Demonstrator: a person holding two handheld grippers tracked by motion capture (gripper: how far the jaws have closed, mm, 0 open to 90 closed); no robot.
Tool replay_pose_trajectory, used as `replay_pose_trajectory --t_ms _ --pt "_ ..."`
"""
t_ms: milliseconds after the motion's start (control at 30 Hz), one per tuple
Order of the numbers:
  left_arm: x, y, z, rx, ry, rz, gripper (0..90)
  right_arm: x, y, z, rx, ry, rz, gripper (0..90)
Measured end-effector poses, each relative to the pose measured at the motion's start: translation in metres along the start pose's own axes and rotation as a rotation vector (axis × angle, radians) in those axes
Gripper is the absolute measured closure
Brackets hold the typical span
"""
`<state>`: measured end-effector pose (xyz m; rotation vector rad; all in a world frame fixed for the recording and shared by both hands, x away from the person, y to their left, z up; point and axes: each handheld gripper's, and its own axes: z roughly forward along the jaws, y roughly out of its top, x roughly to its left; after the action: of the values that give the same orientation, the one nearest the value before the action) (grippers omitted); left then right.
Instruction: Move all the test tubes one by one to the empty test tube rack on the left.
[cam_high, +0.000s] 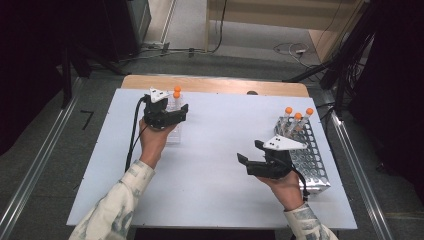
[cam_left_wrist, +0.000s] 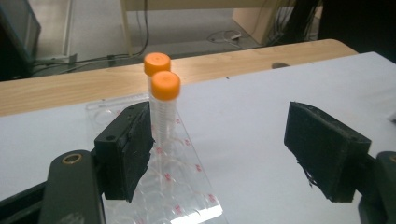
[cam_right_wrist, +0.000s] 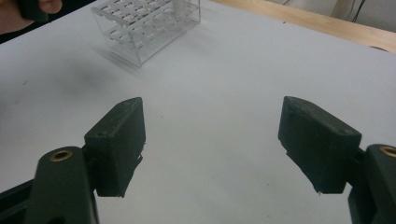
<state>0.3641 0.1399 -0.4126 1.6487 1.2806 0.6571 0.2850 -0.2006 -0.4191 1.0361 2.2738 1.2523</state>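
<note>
A clear plastic rack (cam_left_wrist: 180, 196) lies on the white table at the far left, with two orange-capped tubes (cam_left_wrist: 165, 87) standing upright at its far end. My left gripper (cam_left_wrist: 219, 149) is open just above the rack; its left jaw sits right beside the nearer tube, and nothing is held. From above, the left gripper (cam_high: 181, 116) covers part of the clear rack (cam_high: 173, 135). My right gripper (cam_high: 248, 151) hovers open and empty over bare table, jaws pointing left. A perforated metal rack (cam_high: 312, 162) behind it holds three orange-capped tubes (cam_high: 297, 116).
The white board (cam_high: 215, 185) covers a wooden table whose far edge (cam_high: 215, 84) shows as a strip. In the right gripper view, the clear rack (cam_right_wrist: 144, 23) stands far ahead and the other hand (cam_right_wrist: 28, 9) shows at the top left. Cables lie on the floor beyond.
</note>
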Motion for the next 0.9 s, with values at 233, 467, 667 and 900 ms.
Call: replay_pose_trajectory --t_ms 233,467,667,900 --pt "-0.01 -0.017 -0.016 -0.009 -0.033 0.033 22.6 -0.008 -0.001 -0.009 -0.01 -0.022 0.023 21.6" --pt "-0.02 -0.029 -0.027 0.002 -0.022 0.066 20.8 -0.019 -0.005 -0.02 -0.013 -0.053 0.047 21.6" --pt "-0.023 -0.037 -0.035 0.012 -0.076 0.046 19.7 -0.029 -0.007 -0.031 -0.02 -0.093 0.058 21.6" --pt "-0.021 -0.04 -0.042 0.009 -0.093 0.026 18.3 -0.039 -0.006 -0.041 -0.027 -0.133 0.059 21.6"
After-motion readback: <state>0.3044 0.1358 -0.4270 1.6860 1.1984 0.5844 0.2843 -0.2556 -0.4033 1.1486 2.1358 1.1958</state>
